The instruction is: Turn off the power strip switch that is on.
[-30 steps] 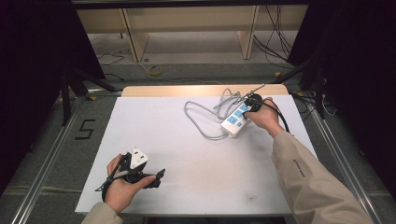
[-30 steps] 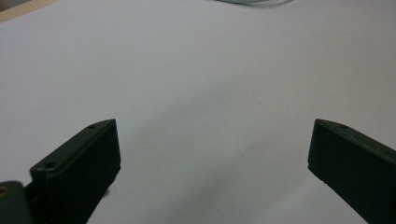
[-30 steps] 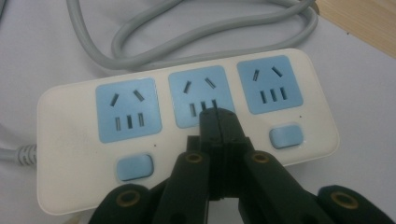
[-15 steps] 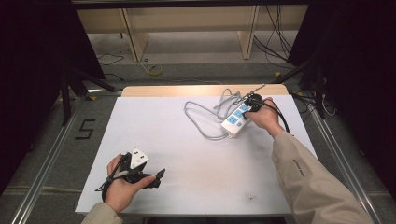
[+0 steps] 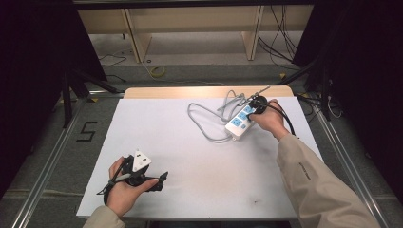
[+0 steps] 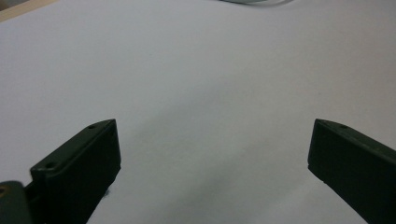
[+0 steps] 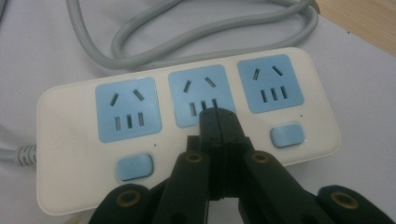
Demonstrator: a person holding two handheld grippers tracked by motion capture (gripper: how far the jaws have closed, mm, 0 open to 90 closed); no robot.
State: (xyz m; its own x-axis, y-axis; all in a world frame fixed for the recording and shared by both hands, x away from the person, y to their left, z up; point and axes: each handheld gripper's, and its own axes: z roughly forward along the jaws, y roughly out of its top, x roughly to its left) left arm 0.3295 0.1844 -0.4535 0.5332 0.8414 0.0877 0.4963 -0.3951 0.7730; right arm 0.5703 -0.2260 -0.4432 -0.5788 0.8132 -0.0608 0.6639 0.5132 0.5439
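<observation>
High view: lying near the far right edge of the white table (image 5: 190, 142), one white power strip (image 5: 240, 122) with its grey cable (image 5: 209, 116) looping leftward; right gripper (image 5: 253, 105) resting on it, left gripper (image 5: 159, 179) idling at the near left edge, wide bare tabletop between.

Left gripper view: gaping open over bare table.

Right gripper view: showing three blue sockets (image 7: 202, 94), two blue switches (image 7: 135, 166); jaws pinched together, empty, covering the middle spot.
</observation>
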